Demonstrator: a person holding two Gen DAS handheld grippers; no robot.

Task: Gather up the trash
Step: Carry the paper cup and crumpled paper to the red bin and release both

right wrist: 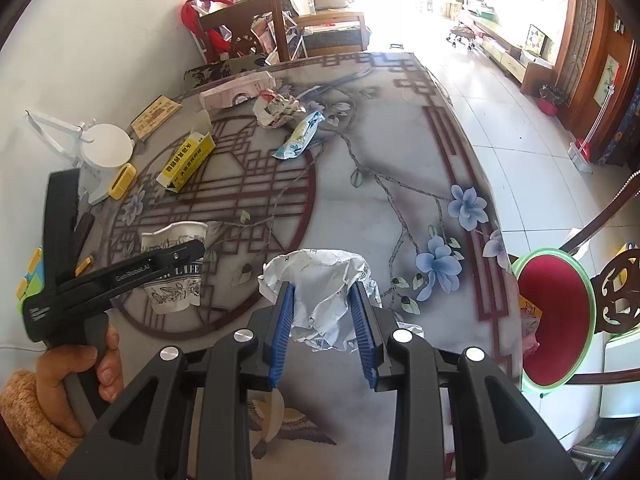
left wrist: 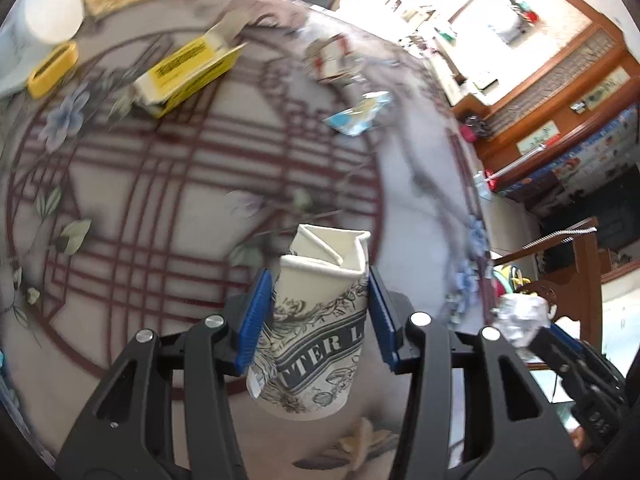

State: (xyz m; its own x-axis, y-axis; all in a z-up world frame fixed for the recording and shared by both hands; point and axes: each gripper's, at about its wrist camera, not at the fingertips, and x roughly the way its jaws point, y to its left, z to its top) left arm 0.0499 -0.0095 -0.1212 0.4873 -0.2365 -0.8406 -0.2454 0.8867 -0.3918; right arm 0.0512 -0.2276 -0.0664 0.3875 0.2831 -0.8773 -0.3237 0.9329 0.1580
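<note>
Now, left fingers (left wrist: 316, 312): closing on the crushed paper cup (left wrist: 316, 320), blue pads pressing its two sides; the cup is hanging clear of the desk (left wrist: 180, 200), its crumpled mouth pointing away from the camera and its base towards it, so its long axis is running along the fingers.
Right fingers (right wrist: 326, 328): clenching a wad of crumpled paper (right wrist: 320, 288), which is bulging out above and below the pads.
Left hand (right wrist: 80, 364): gripping the left tool's handle, an orange sleeve (right wrist: 20, 404) showing at the wrist.
Trash still lying out: a yellow carton (right wrist: 184, 162), a blue-and-white wrapper (right wrist: 300, 140) and a crumpled printed packet (right wrist: 276, 110), all resting farther up the desk, beyond both loads.
Deciding relation: judging by the right view, the carton is lying ahead and to the left, nearer the left hand; the wrapper and packet are lying almost straight ahead of the right fingers.
Judgement: both tools are full, so unloading is probably coming first; no bin is identifiable for certain.
</note>
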